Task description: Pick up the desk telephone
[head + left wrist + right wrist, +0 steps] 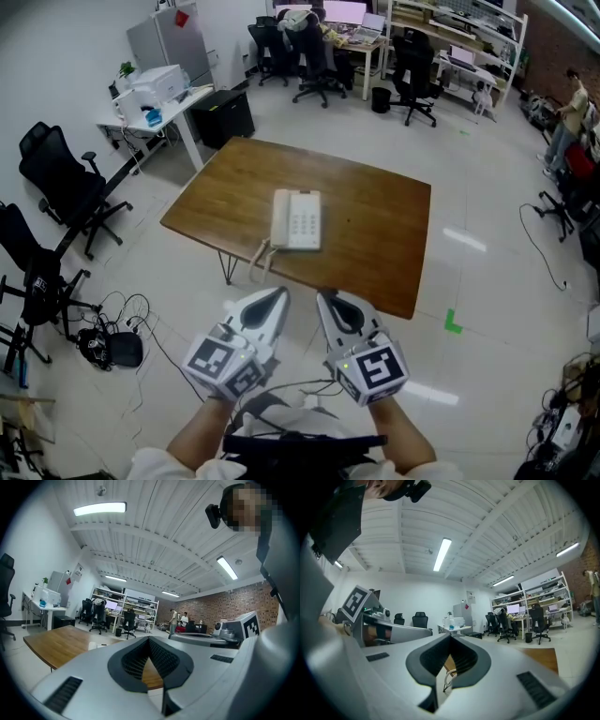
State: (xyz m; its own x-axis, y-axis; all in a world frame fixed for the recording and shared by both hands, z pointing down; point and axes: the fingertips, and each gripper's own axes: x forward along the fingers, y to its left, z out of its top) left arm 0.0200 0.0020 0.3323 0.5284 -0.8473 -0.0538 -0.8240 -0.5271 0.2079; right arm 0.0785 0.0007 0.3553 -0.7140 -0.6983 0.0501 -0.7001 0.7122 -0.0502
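Note:
A cream desk telephone (296, 219) lies flat on the brown wooden table (375, 225), handset on its left side. Its coiled cord (261, 255) hangs over the near table edge. My left gripper (278, 295) and right gripper (323, 298) are held side by side just short of that edge, below the phone in the head view, both shut and empty. In the left gripper view the shut jaws' tip (149, 639) points over the tabletop (56, 644), with a small pale shape, probably the phone (97, 645), on it. The right gripper view shows shut jaws (450, 637) and the cord (451, 674) between the pad roots.
Black office chairs (70, 187) and a tangle of floor cables (112, 342) are at the left. A white desk with a printer (155, 89) stands behind the table. More desks and chairs (412, 66) fill the back. A person (570, 117) is at the far right. Green tape (453, 323) marks the floor.

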